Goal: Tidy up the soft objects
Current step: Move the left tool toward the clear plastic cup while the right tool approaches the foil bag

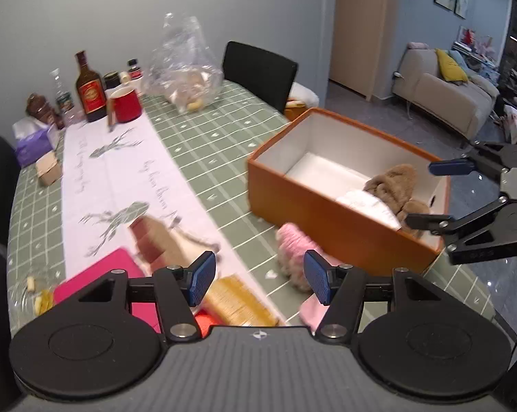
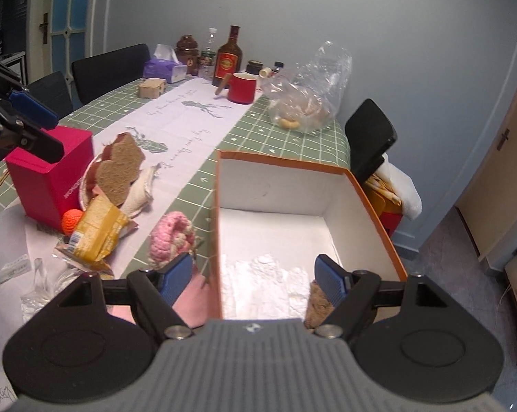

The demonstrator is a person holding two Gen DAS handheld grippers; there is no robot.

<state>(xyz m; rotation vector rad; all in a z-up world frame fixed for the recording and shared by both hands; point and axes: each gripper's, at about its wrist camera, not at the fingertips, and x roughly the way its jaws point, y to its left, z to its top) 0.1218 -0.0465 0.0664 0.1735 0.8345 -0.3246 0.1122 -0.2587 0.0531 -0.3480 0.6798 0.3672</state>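
Both claws are standing spread, pinching nothing. Left claw (image 1: 258, 279) is hovering over the bench (image 1: 203, 151), with a pink knitted piece (image 1: 294, 245) lying just beyond its right finger, at 1 o'clock, touching the orange box (image 1: 327, 216). Right claw (image 2: 253, 279) is straddling the box's near-left wall (image 2: 216, 240), one finger outside, one inside. White cloth (image 2: 265, 274) and a brown furry item (image 2: 318, 304) are lying at the box's near end; its far half is showing bare floor. At 10 o'clock, a magenta box (image 2: 48, 178) and a yellow packet (image 2: 97, 230) are crowding the bench.
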